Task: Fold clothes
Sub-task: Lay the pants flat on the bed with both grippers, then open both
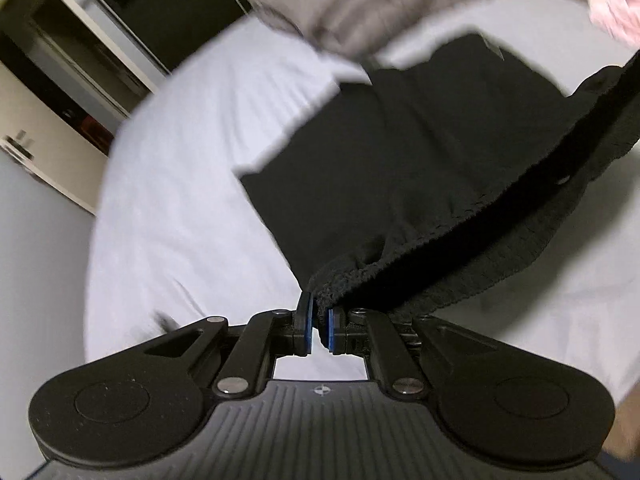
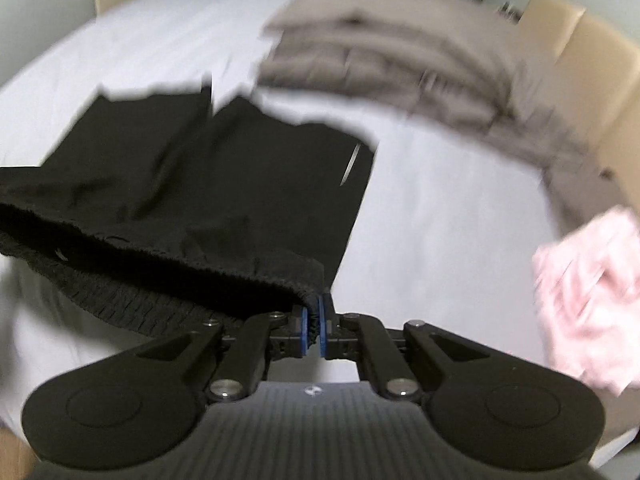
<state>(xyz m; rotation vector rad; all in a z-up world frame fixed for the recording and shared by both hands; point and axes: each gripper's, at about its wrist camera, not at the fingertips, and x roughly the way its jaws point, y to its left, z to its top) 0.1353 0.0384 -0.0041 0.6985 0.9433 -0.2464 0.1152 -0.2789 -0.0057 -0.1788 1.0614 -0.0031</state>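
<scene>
A pair of black shorts [image 1: 420,168] hangs stretched by its waistband over a bed covered in a white sheet [image 1: 180,208], the landmark for everything here. Off the sheet's left edge, in the left wrist view, stands a pale cabinet [image 1: 52,92] with open shelves.

At the left end of the elastic waistband [image 1: 460,240], the left gripper [image 1: 319,326] is closed almost fully, its blue pads pinching the ribbed corner of the band. The right gripper [image 2: 313,326] is likewise nearly closed on the opposite corner of the same band [image 2: 132,240].

The shorts run lengthwise away from both grippers: waistband nearest and lifted off the sheet, leg hems [image 2: 192,100] farthest and trailing toward the middle of the bed. The waistband's own line runs crosswise, left to right between the two grips. Whether the hems touch the sheet cannot be told through the motion blur.

Beyond the shorts, at the sheet's far side, lies a stack of beige folded clothes [image 2: 384,48]; to its right a cardboard box [image 2: 592,72] sits at the bed's edge, and a pink garment [image 2: 588,288] lies on the sheet's right side.

The step in hand appears to be spreading the shorts flat before the first fold. The next move likely calls for lowering the band evenly to the sheet, keeping it taut so the legs lie smooth.
</scene>
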